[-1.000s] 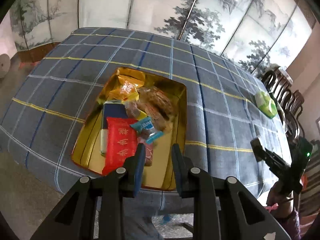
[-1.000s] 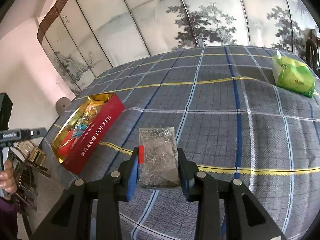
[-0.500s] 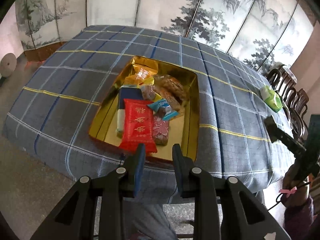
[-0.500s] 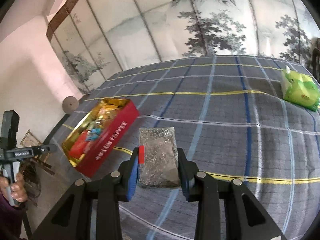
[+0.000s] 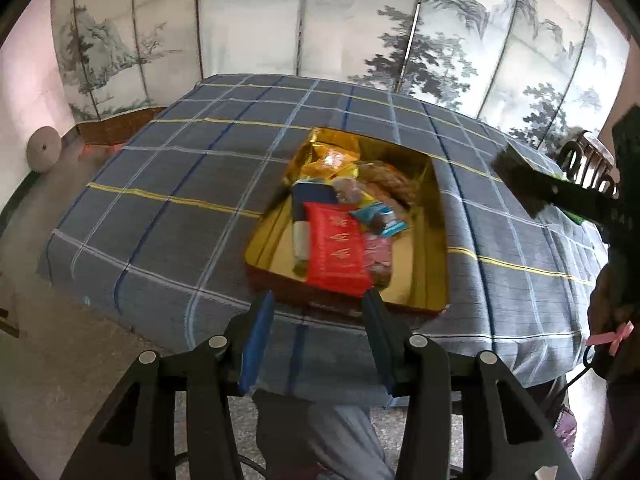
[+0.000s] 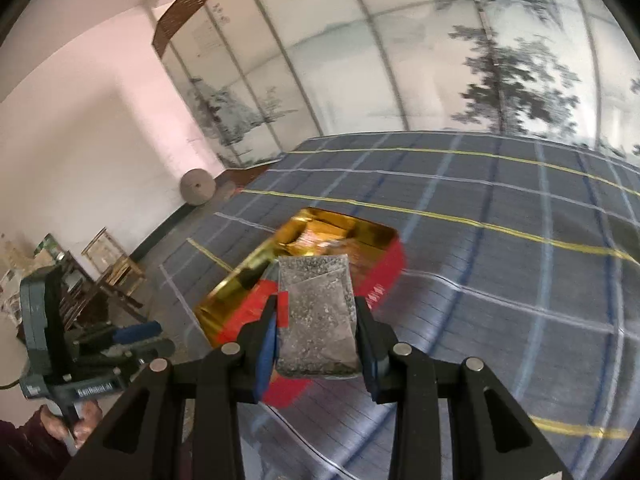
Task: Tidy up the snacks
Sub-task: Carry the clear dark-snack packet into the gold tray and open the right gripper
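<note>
A red tin with a gold inside (image 5: 434,264) sits on the checked tablecloth near the table's front edge, holding several snack packets, a red one (image 5: 336,254) in front. My left gripper (image 5: 318,330) is open and empty, off the table edge just in front of the tin. My right gripper (image 6: 316,334) is shut on a clear packet of grey-speckled snack (image 6: 316,316), held in the air over the near side of the tin (image 6: 384,276). The right gripper also shows at the right of the left wrist view (image 5: 560,192).
The blue-grey checked tablecloth (image 5: 168,200) covers the table. A painted folding screen (image 5: 360,32) stands behind it. Wooden chairs (image 5: 588,164) stand at the right. A round stone disc (image 5: 43,148) leans on the wall at the left. Floor lies below the table edge.
My right gripper has carried the grey packet leftward to above the tin. My left gripper has pulled back off the table edge and its jaws have opened wider.
</note>
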Demonstrator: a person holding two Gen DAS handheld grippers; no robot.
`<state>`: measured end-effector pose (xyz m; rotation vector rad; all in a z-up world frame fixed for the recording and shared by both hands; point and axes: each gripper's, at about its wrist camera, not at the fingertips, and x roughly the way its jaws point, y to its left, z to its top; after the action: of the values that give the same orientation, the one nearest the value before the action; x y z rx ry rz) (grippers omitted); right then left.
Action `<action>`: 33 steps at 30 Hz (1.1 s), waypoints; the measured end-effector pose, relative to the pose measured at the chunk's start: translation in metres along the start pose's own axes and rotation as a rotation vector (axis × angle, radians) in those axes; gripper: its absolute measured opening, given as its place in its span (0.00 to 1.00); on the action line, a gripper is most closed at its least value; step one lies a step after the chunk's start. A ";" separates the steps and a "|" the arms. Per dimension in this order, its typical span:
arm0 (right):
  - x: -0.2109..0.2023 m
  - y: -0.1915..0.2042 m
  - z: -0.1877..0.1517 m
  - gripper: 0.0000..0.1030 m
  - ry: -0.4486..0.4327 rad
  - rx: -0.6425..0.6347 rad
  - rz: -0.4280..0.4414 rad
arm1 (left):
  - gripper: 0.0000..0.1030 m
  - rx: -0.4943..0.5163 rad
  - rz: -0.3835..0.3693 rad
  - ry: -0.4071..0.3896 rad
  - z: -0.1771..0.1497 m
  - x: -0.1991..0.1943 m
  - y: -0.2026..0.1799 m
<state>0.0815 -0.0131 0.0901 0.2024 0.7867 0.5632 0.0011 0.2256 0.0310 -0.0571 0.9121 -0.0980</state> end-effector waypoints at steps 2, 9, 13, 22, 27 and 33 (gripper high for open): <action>0.013 0.012 0.006 0.34 0.010 -0.020 0.016 | 0.41 -0.001 0.014 -0.002 -0.002 0.002 0.005; 0.049 0.033 0.014 0.34 0.061 -0.052 0.042 | 0.41 -0.031 0.011 0.026 -0.004 0.012 0.018; 0.066 0.034 0.018 0.34 0.084 -0.051 0.041 | 0.43 -0.023 0.021 0.020 -0.004 0.015 0.020; 0.099 0.031 0.029 0.34 0.117 -0.041 0.025 | 0.46 0.012 0.056 0.027 -0.005 0.026 0.015; 0.113 0.027 0.033 0.34 0.130 -0.037 0.018 | 0.47 0.036 0.079 0.024 -0.005 0.028 0.011; 0.124 0.026 0.035 0.34 0.141 -0.025 0.023 | 0.51 0.056 0.110 0.023 -0.005 0.032 0.010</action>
<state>0.1666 0.0776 0.0477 0.1498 0.9144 0.6132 0.0173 0.2323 0.0022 0.0464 0.9328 -0.0222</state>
